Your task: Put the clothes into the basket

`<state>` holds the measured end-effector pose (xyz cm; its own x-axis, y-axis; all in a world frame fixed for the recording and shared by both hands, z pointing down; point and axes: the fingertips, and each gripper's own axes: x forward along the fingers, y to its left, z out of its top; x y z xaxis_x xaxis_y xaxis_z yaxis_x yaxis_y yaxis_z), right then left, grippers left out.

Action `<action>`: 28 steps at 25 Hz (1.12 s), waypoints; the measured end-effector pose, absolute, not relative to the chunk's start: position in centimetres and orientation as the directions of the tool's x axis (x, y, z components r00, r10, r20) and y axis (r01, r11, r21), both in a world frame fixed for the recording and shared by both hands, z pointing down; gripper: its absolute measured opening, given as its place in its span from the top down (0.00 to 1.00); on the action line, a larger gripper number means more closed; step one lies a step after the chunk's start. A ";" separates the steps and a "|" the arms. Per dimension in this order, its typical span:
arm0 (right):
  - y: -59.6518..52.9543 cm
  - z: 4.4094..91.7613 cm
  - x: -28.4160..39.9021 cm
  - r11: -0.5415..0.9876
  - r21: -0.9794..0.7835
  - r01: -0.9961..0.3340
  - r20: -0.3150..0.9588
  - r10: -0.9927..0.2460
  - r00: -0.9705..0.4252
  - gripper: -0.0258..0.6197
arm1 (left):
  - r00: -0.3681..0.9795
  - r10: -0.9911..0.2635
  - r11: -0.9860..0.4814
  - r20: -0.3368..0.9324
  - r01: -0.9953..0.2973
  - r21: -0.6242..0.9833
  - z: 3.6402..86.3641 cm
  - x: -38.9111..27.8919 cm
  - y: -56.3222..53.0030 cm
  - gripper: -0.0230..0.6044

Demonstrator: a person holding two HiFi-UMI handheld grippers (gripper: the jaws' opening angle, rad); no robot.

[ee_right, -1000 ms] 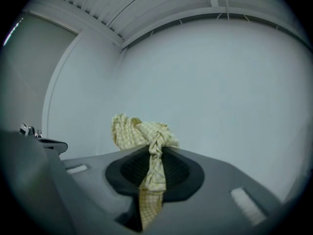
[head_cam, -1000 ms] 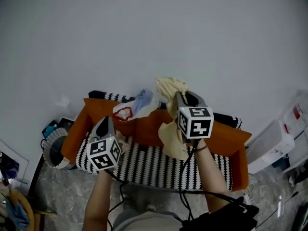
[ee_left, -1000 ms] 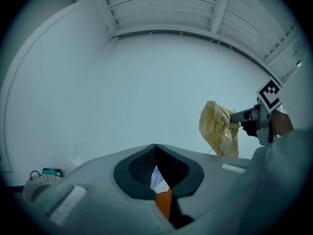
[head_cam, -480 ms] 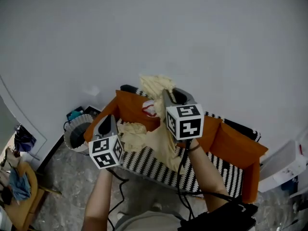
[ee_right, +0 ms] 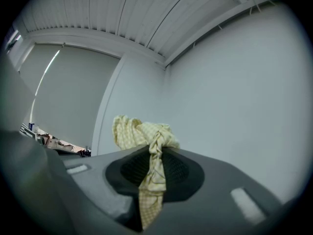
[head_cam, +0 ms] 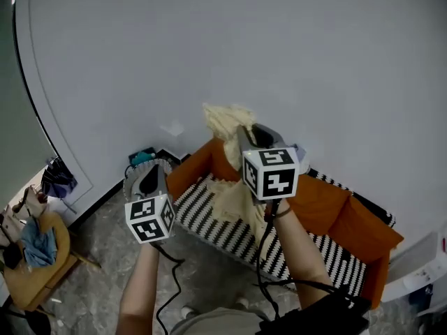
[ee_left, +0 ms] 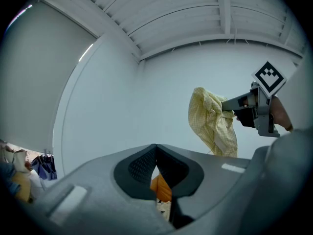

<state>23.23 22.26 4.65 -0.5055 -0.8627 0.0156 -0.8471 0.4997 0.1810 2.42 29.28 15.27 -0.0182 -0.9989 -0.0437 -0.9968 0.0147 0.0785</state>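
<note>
One garment: pale yellow checked cloth [head_cam: 225,123], held in the air above the orange sofa [head_cam: 318,202]; it was bunched at the top, with a tail hanging towards the sofa's striped cover [head_cam: 209,222].
Right gripper [ee_right: 156,153]: jaws pinched on the garment's twisted neck, raised over the sofa's end nearest the basket.
Left gripper [ee_left: 155,150]: jaws pressed together at the tips with nothing between them, held off that same sofa end.
Basket [head_cam: 130,181]: round, on the floor [head_cam: 105,257] just off the sofa's end; its contents could not be made out.
Wall [head_cam: 293,54]: plain and pale, behind the sofa.
Wooden table [head_cam: 24,285]: well apart from the sofa, beyond the basket, with a blue cloth [head_cam: 38,232] on it.
</note>
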 end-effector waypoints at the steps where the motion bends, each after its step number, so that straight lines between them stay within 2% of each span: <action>1: 22.6 4.4 21.4 0.510 0.181 -0.841 0.012 -0.856 -0.517 0.86 | -0.030 -0.999 0.026 -0.045 -0.996 0.080 15.1 0.7 29.8 0.97; 16: 25.6 5.3 -3.0 0.679 0.159 -0.716 0.009 -0.727 -0.687 0.86 | -0.223 -0.974 0.218 -0.046 -0.971 0.097 15.3 -21.8 36.4 0.97; 28: 23.9 5.9 -17.5 0.786 0.167 -0.595 0.014 -0.605 -0.796 0.86 | -0.359 -0.933 0.356 -0.018 -0.931 0.080 16.5 -32.0 37.9 0.97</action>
